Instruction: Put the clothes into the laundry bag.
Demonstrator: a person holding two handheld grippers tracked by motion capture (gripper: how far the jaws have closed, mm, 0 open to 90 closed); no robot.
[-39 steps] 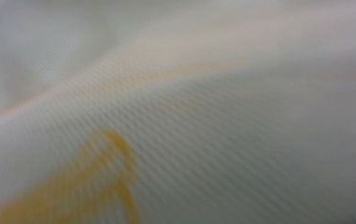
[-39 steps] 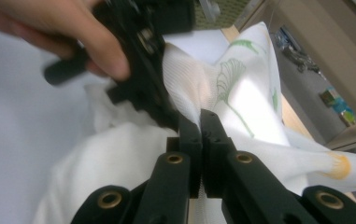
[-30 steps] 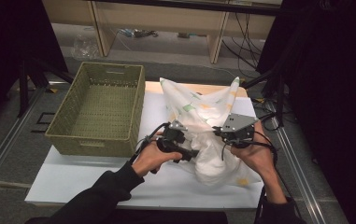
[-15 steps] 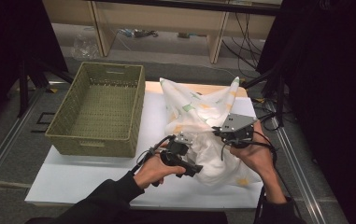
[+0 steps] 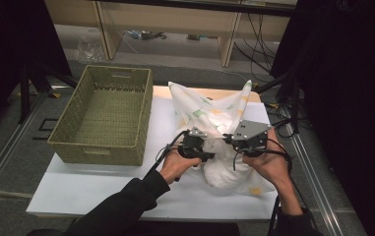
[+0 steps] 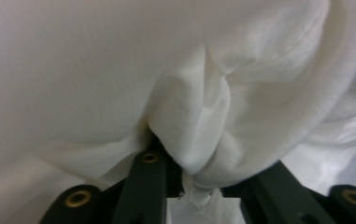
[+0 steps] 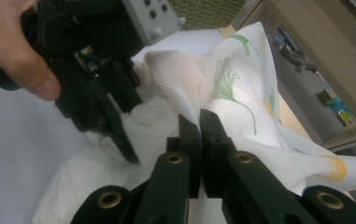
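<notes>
A white cloth (image 5: 224, 110) with green and yellow leaf prints lies heaped on the white table top (image 5: 86, 189). My left gripper (image 5: 205, 153) is pushed into its near left side. Its jaws have just been closing, and a bunched fold of cloth (image 6: 189, 121) sits pinched in the left gripper (image 6: 199, 175). My right gripper (image 5: 232, 141) holds the cloth from the right. In the right gripper view, the right gripper (image 7: 200, 122) is shut on a thin printed edge (image 7: 241, 93), with the left gripper (image 7: 115, 116) close by.
An empty woven green basket (image 5: 101, 113) stands on the left of the table, just beside the cloth. A wooden bench frame (image 5: 175, 34) and cables (image 5: 259, 34) lie beyond the far edge. A bare strip of table runs along the front.
My left gripper dipped toward the front edge, then pushed back into the cloth, and its jaws closed on a fold. The right gripper kept still with its edge of cloth.
</notes>
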